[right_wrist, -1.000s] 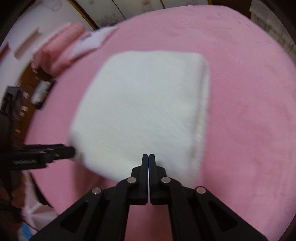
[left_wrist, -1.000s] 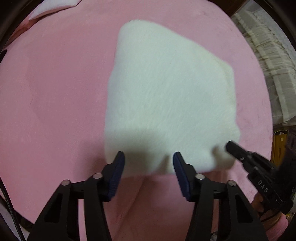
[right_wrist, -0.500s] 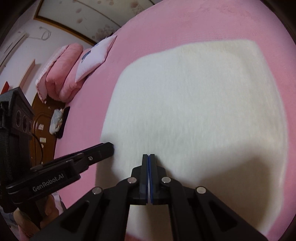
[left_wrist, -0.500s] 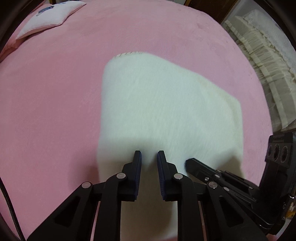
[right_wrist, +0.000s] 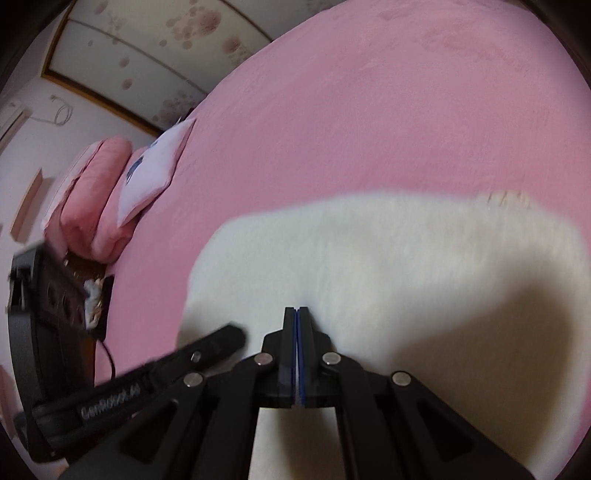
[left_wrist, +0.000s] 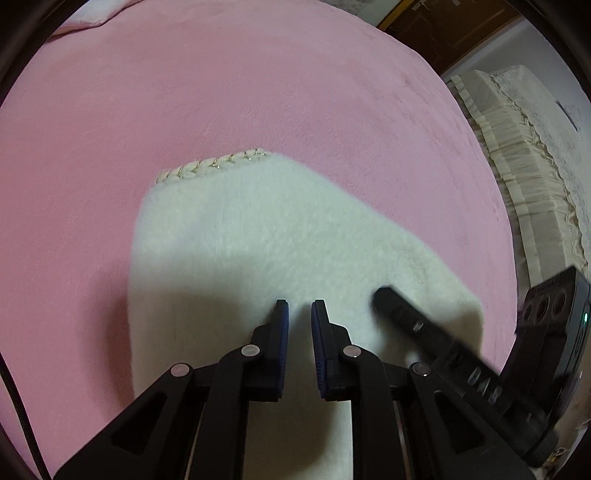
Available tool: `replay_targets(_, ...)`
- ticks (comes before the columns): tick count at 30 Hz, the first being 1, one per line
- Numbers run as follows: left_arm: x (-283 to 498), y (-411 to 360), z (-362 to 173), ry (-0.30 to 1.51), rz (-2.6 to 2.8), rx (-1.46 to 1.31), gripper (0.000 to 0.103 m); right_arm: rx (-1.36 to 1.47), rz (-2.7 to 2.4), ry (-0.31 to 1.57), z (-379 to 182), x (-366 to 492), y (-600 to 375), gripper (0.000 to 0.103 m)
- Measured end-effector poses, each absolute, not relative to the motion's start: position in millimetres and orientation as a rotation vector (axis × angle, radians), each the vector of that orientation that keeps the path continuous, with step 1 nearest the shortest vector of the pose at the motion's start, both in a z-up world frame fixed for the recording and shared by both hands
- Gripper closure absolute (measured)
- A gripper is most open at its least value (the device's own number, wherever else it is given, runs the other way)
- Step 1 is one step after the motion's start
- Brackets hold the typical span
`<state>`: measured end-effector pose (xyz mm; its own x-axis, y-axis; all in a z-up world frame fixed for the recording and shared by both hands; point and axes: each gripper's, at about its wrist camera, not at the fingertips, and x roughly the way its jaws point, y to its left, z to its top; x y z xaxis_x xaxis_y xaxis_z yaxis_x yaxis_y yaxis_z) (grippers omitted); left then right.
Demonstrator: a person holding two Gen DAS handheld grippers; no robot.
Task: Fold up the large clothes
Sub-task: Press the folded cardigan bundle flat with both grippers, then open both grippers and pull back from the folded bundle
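A folded white fleecy garment (left_wrist: 266, 243) lies on the pink bed (left_wrist: 184, 92); it has a stitched cream hem at its far corner. My left gripper (left_wrist: 299, 308) sits over its near part with a narrow gap between the blue pads, and white fabric shows in the gap; I cannot tell if it is pinched. The right gripper's finger (left_wrist: 413, 321) reaches in beside it. In the right wrist view the garment (right_wrist: 406, 251) fills the lower half, and my right gripper (right_wrist: 297, 310) is shut over its near edge; whether it pinches fabric is unclear. The left gripper (right_wrist: 218, 341) shows at lower left.
Pink folded bedding (right_wrist: 96, 192) and a white pillow (right_wrist: 155, 170) lie at the bed's far left end. A cream frilled bed (left_wrist: 517, 155) stands to the right. A dark wooden door (left_wrist: 443, 26) is behind. Pink bed surface surrounds the garment.
My left gripper has narrowed from wide open to a small gap. Both grippers have moved forward over the garment and lowered, so the garment sits nearer and lower in both views.
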<state>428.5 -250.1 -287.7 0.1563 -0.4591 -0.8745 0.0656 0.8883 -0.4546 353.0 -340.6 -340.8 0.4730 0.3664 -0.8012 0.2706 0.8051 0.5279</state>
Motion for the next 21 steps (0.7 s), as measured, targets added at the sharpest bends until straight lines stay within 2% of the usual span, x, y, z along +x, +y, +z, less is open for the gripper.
replay_targets(5, 429.7, -234.8, -288.2, 1.371, -0.413, -0.355, 0.097, 0.576, -0.056, 1.078, -330.8, 344.5, -371.2, 0.103)
replay_targets(10, 438.6, -217.4, -276.1, 1.397, -0.382, -0.410, 0.098, 0.560, -0.201, 1.083, -312.8, 315.1, -407.5, 0.103)
replay_targets(16, 418.9, -212.9, -248.8, 1.405, -0.311, -0.357, 0.098, 0.756, -0.159, 1.115, -299.2, 278.2, -427.0, 0.103)
replay_targets(18, 407.0, -211.6, -236.6, 1.402, -0.289, -0.373, 0.097, 0.782, -0.170, 1.158, -292.6, 256.6, -423.1, 0.103)
replay_targets(19, 397.6, -211.1, -230.7, 1.409, -0.271, -0.376, 0.095, 0.791, -0.180, 1.180, -290.1, 245.8, -420.1, 0.097)
replay_targets(21, 378.0, -215.6, -222.0, 1.419, -0.256, -0.367, 0.089, 0.802, -0.190, 1.246, -287.5, 227.5, -410.3, 0.097)
